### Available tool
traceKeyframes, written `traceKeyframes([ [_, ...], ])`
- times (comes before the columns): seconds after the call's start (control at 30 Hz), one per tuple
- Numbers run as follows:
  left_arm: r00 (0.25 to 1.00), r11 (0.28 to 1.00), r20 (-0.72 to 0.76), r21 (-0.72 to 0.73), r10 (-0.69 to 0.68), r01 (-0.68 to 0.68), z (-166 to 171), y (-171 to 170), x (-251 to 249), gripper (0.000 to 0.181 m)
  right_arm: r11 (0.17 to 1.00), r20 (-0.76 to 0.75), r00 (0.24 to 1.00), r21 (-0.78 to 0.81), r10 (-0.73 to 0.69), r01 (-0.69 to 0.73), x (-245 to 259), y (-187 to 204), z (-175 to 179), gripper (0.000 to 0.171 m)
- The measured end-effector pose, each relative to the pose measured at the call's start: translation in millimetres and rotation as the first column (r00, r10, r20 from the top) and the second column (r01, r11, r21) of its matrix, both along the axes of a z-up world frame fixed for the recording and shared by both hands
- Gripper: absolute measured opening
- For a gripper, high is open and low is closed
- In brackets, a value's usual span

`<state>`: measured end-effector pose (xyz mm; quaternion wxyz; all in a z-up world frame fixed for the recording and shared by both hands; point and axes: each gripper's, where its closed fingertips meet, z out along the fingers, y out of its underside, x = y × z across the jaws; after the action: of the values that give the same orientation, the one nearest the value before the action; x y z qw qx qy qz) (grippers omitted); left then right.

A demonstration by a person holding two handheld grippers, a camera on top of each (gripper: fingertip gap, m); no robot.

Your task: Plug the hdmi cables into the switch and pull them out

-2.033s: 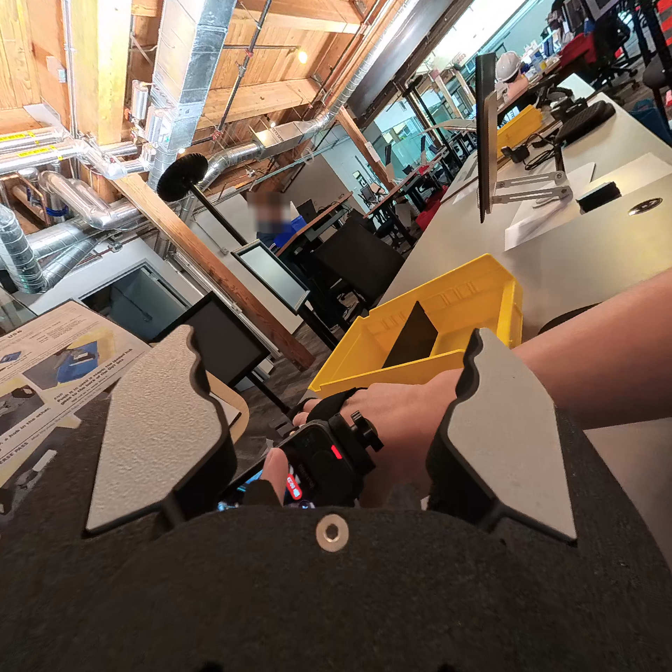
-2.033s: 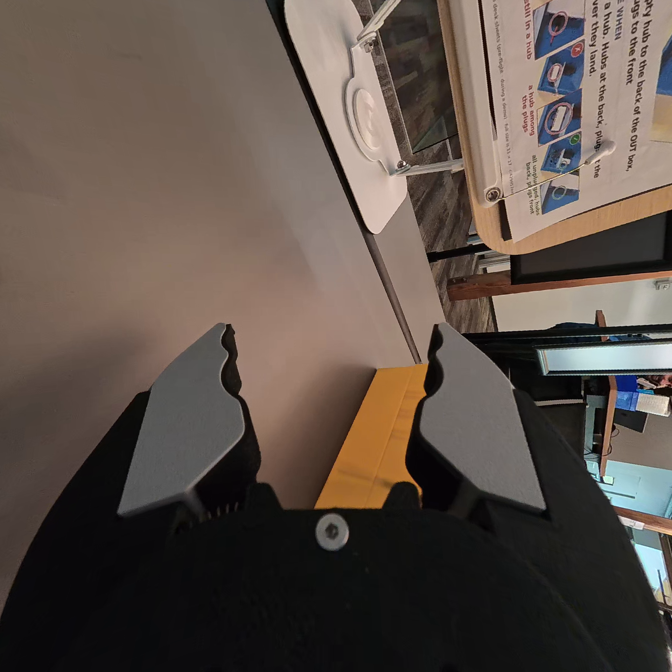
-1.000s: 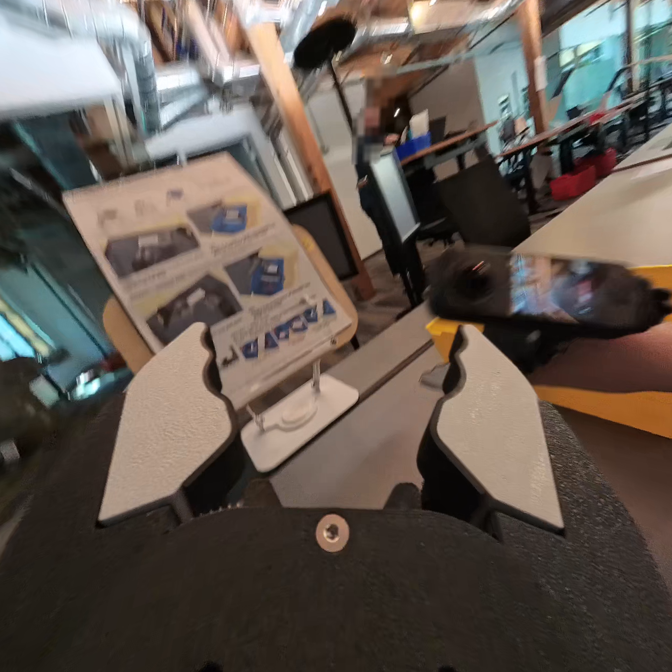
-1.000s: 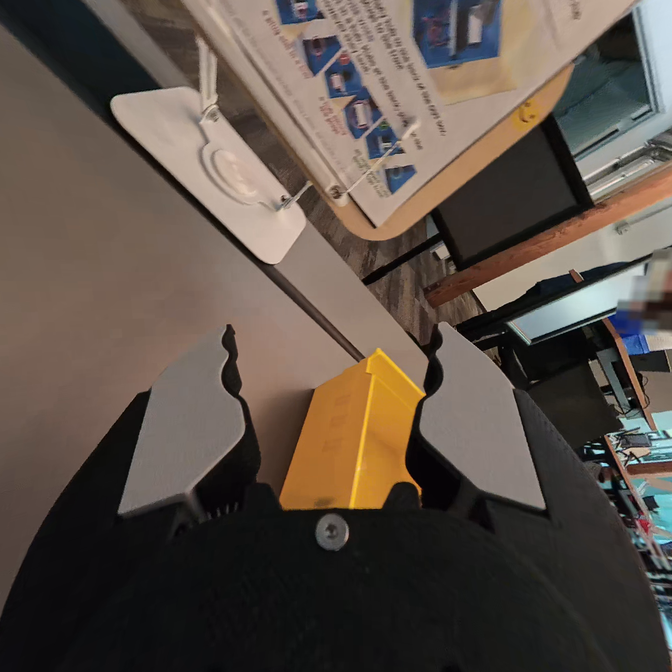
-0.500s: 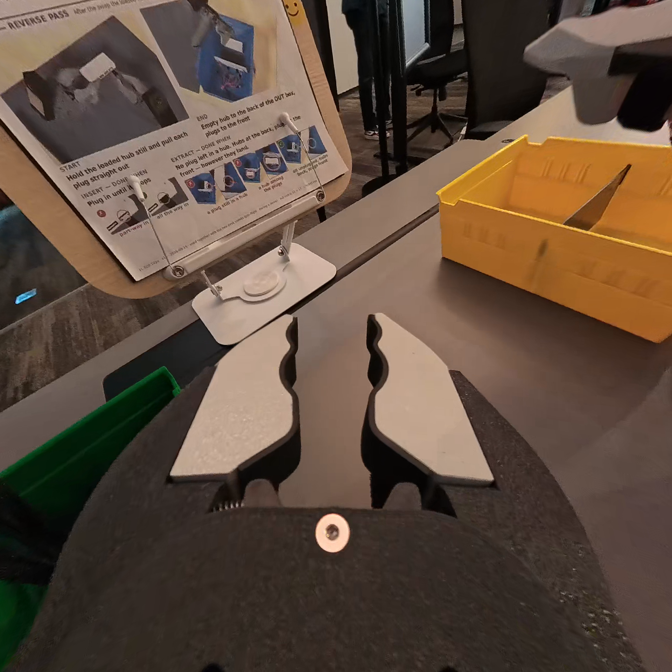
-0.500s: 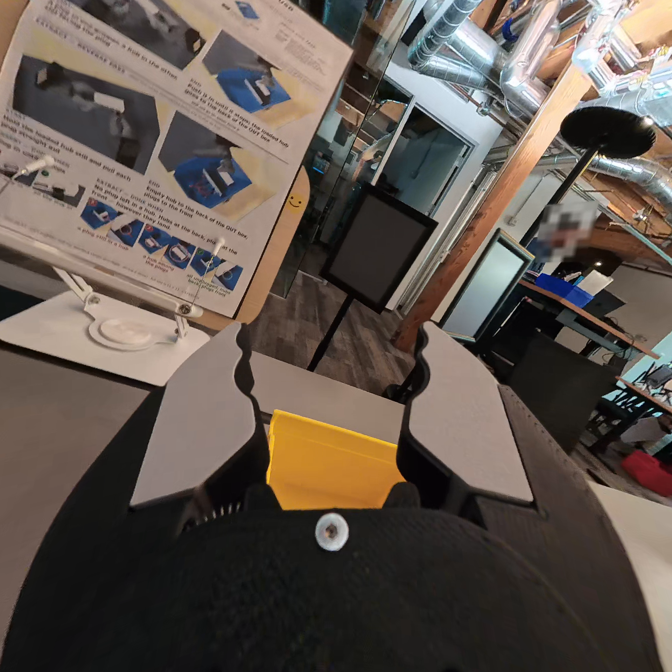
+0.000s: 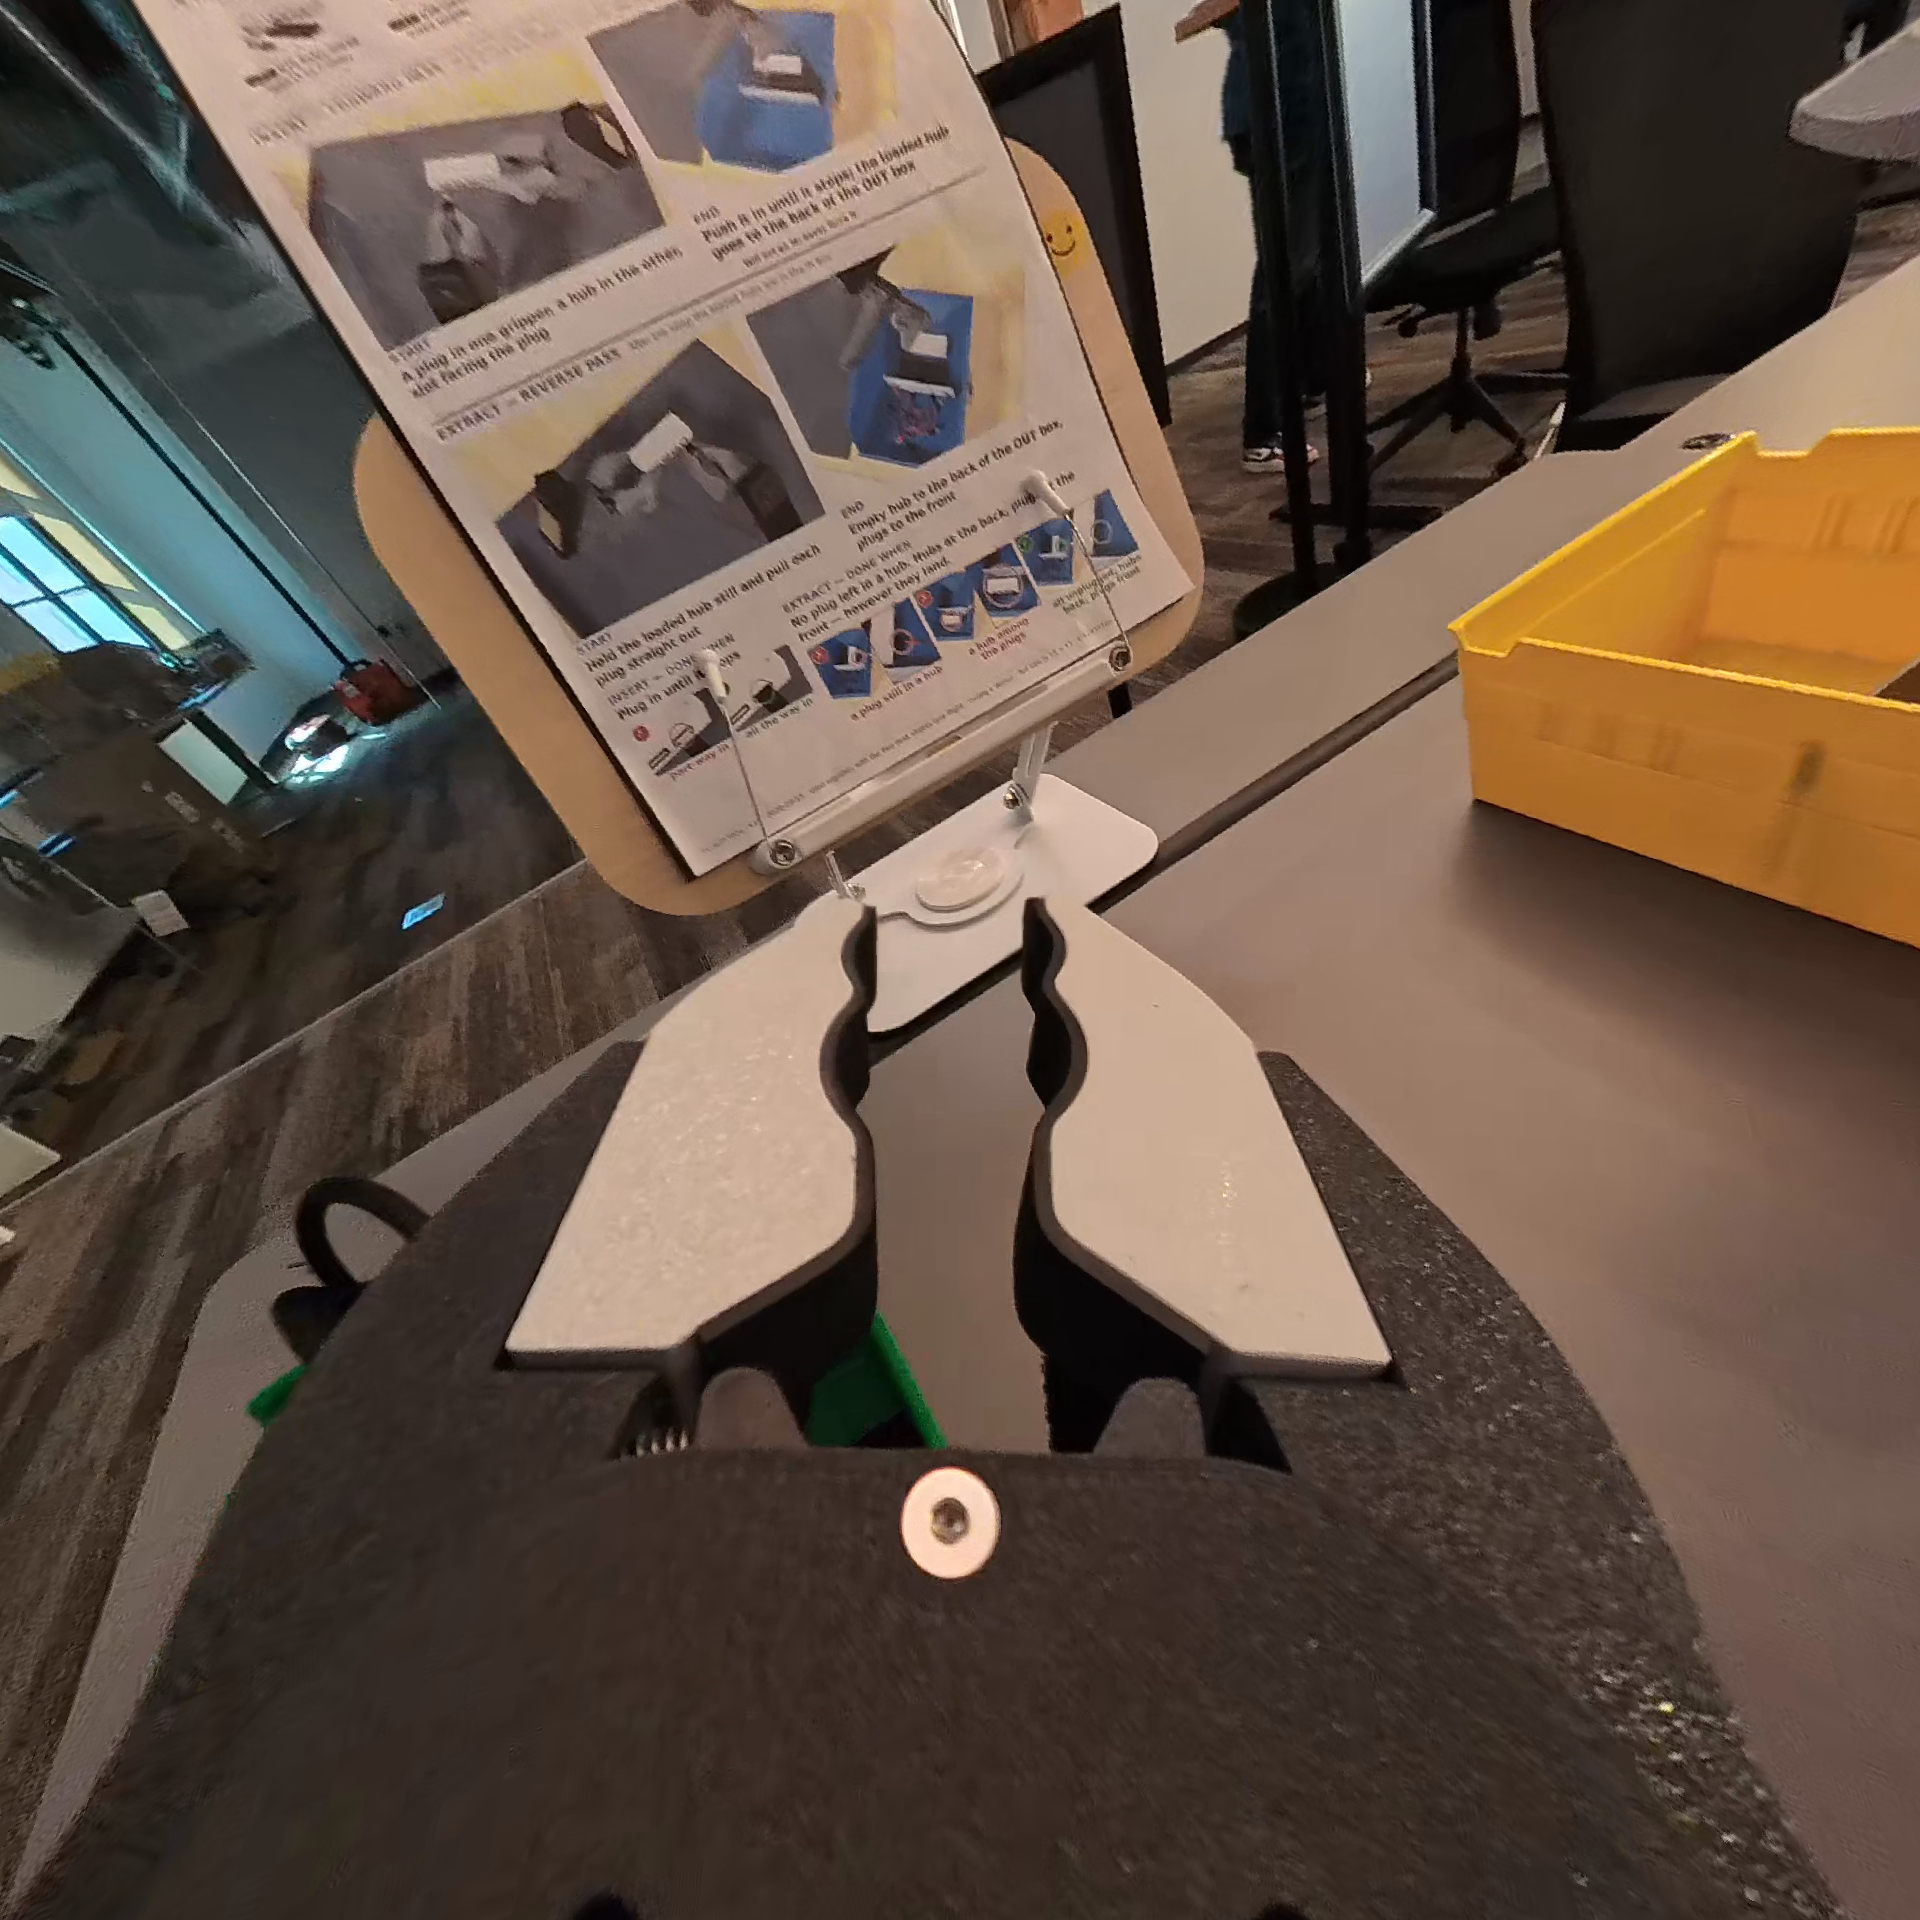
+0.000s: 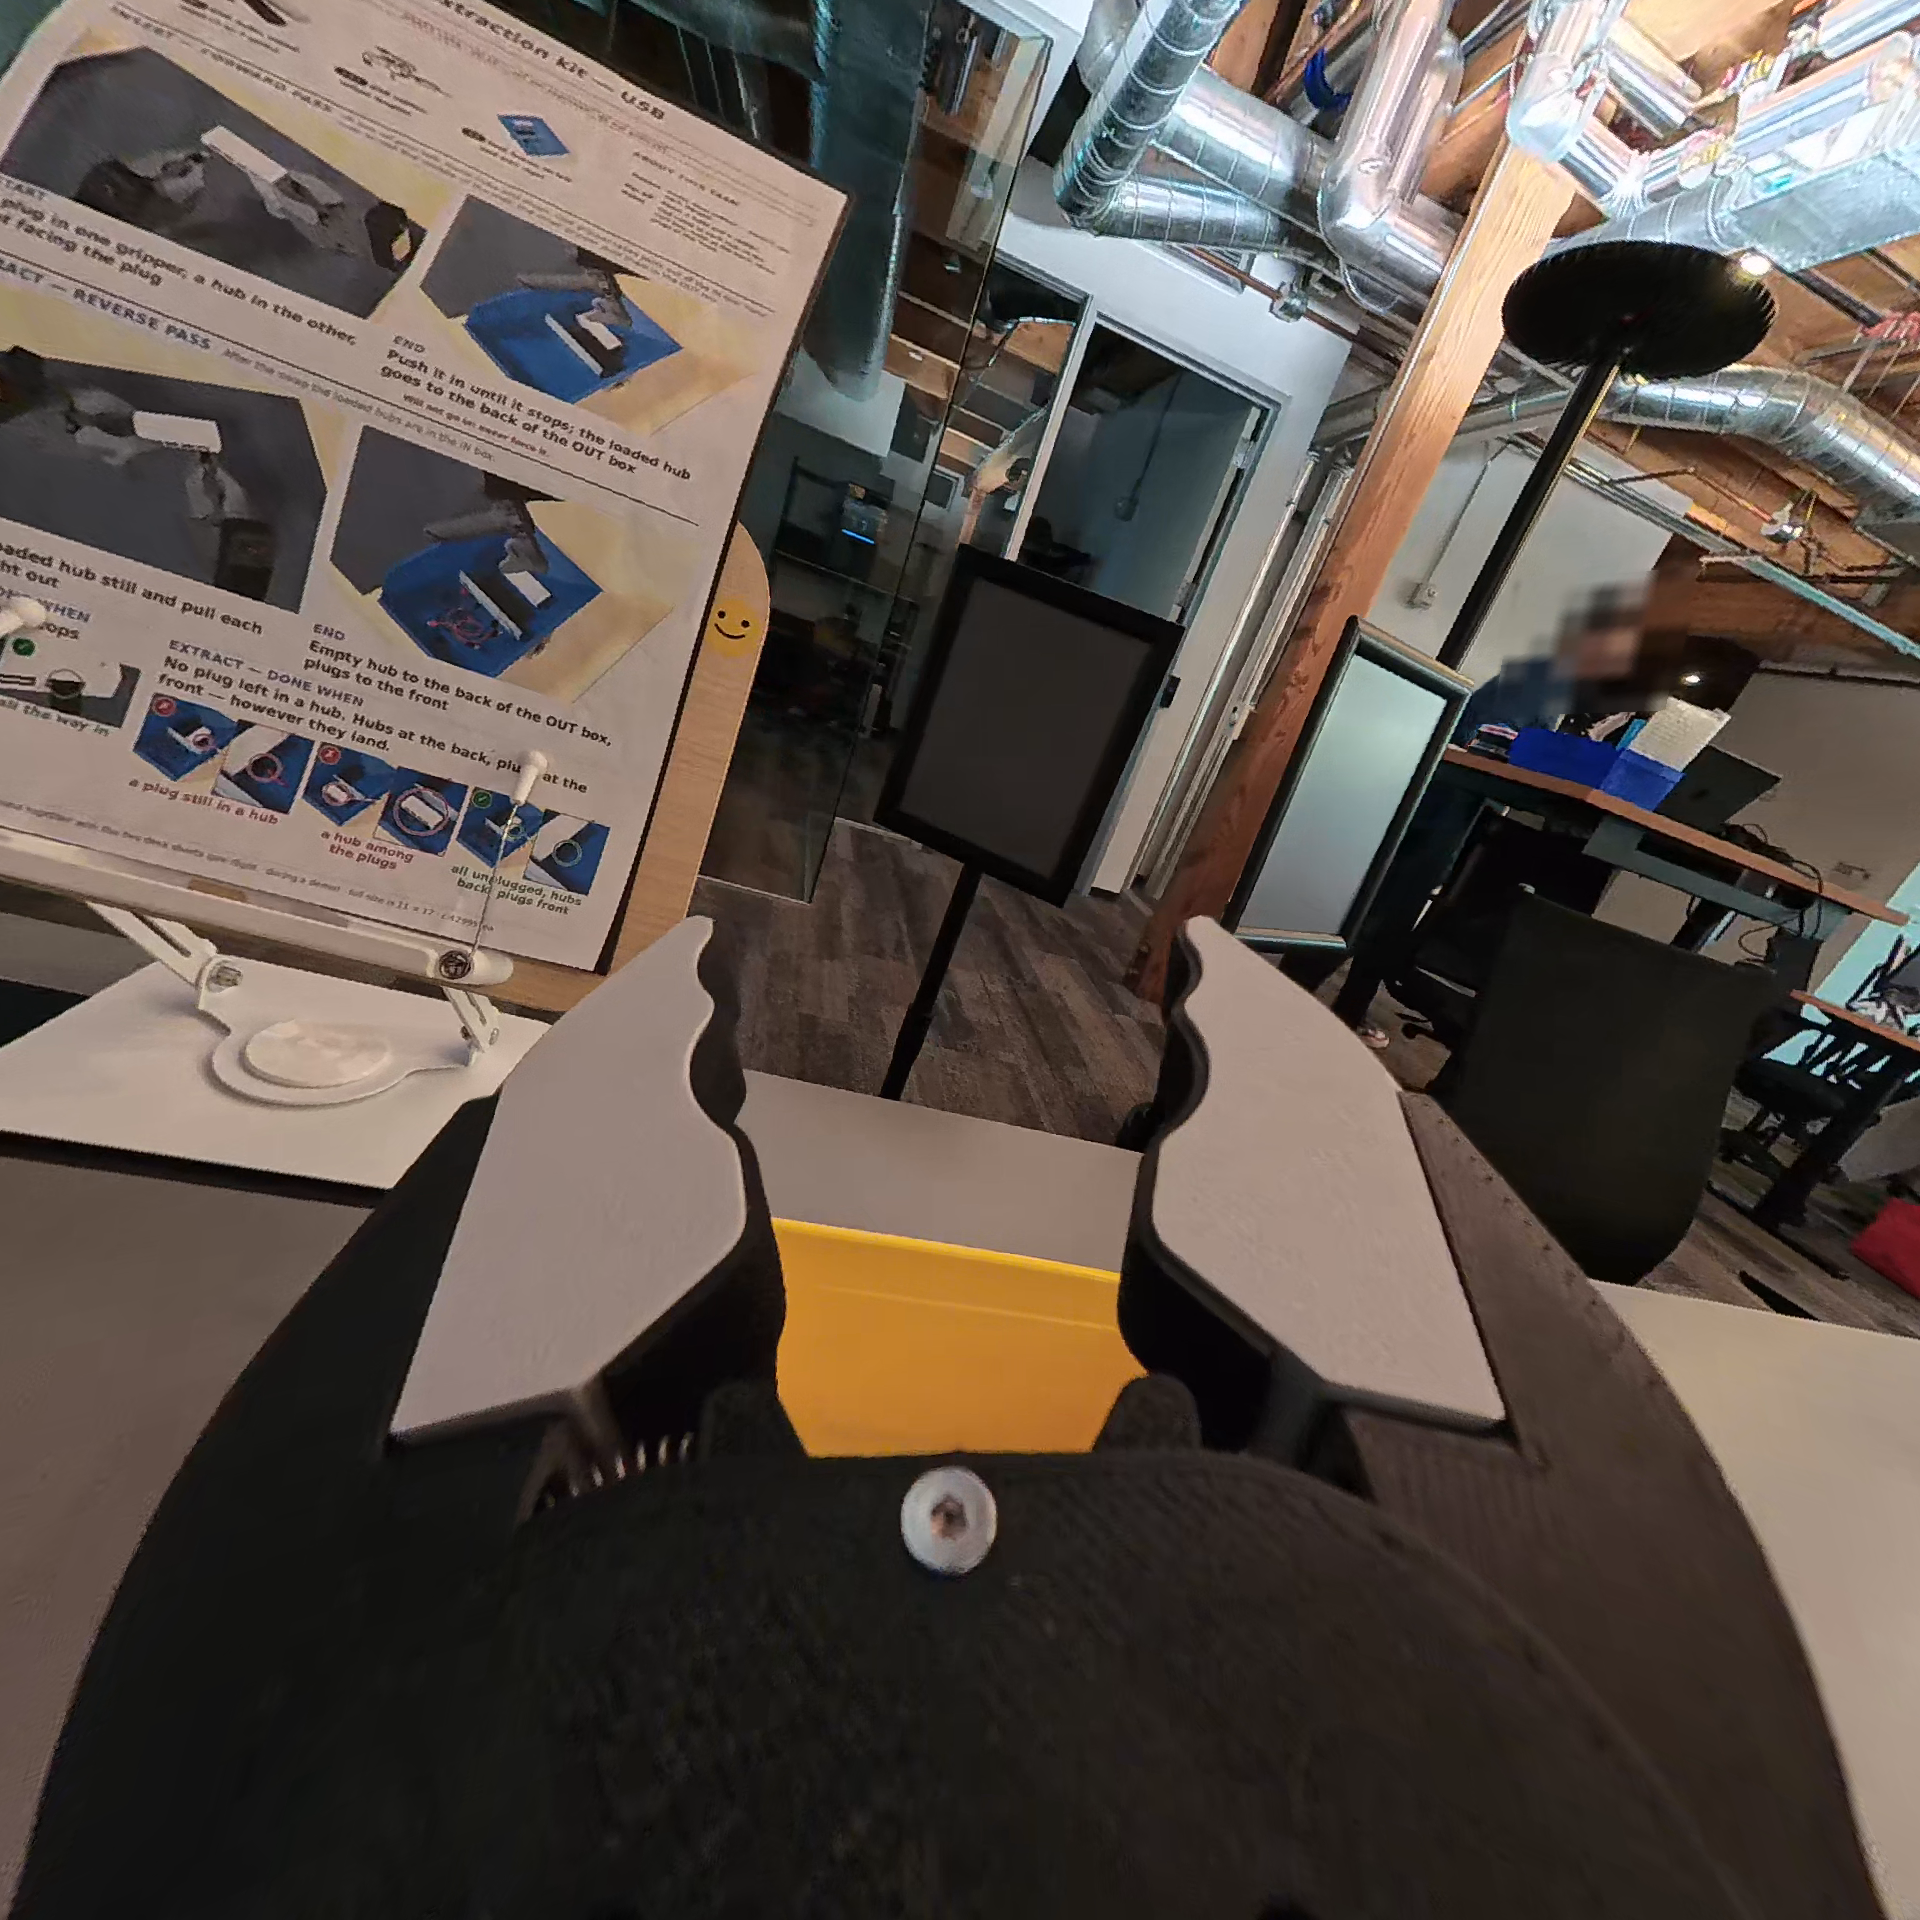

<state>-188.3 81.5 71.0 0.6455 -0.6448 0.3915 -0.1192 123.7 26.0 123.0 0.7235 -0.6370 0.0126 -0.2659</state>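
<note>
Nothing is plugged yet: my left gripper (image 7: 943, 940) stands narrowly parted and empty, my right gripper (image 8: 945, 971) wide and empty above the yellow bin (image 8: 940, 1340), with no cables or switch in sight.

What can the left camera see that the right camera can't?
Only the left wrist view shows a green bin just under the left gripper, whose jaws stand a little apart with nothing between them, and a black cable loop beside it.

Only the right wrist view shows ceiling pipes, a black round lamp, and the right gripper with jaws wide apart.

Both show the instruction sheet on its white stand and the yellow bin.
</note>
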Motion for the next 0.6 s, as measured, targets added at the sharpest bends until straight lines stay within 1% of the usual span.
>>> traceKeyframes([
  [0.1,1.0,1.0,0.004,0.01,0.013,-0.013,7,0,-7,0.025,1.0,-0.001,1.0,0.0,-0.003,0.003,2,0,-1,0.078],
  [0.23,1.0,0.999,-0.019,0.031,0.012,-0.011,12,-2,-14,0.014,1.0,0.005,1.0,0.005,0.005,-0.005,1,1,-1,0.074],
  [0.3,1.0,1.0,-0.025,0.029,-0.003,0.003,13,-5,-15,0.008,1.0,0.014,1.0,0.007,0.026,-0.026,-1,2,-2,0.073],
  [0.43,0.999,1.0,-0.029,0.02,-0.019,0.02,14,-8,-16,0.002,0.996,0.023,0.996,0.001,0.09,-0.091,-9,4,-4,0.068],
  [0.6,0.995,0.995,-0.056,0.061,0.077,-0.074,13,1,-22,0.005,0.989,0.019,0.989,-0.024,0.147,-0.146,-14,8,-10,0.057],
])
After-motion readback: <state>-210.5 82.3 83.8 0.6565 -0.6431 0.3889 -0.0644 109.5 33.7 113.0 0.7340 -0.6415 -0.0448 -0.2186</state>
